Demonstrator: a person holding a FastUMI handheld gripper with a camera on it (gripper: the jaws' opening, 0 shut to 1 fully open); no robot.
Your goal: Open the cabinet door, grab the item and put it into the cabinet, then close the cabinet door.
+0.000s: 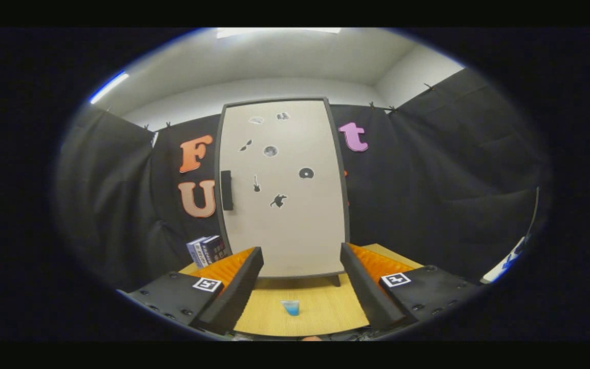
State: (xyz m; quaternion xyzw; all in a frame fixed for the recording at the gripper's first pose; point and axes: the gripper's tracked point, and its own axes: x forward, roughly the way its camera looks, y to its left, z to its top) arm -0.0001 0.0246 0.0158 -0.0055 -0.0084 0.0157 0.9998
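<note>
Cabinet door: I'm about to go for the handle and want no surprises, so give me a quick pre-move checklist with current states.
1. Door shut and still to be opened: ok, it sits flush in its frame.
2. Handle in sight on the door's left edge: ok.
3. Claw open and holding nothing: ok, fingers wide apart.
4. Cup on the table between the fingers, clear of both: ok.
5. Boxes left of the cabinet, out of the door's swing: cannot tell.
6. Space inside for the cup: cannot tell, door hides it.
</note>
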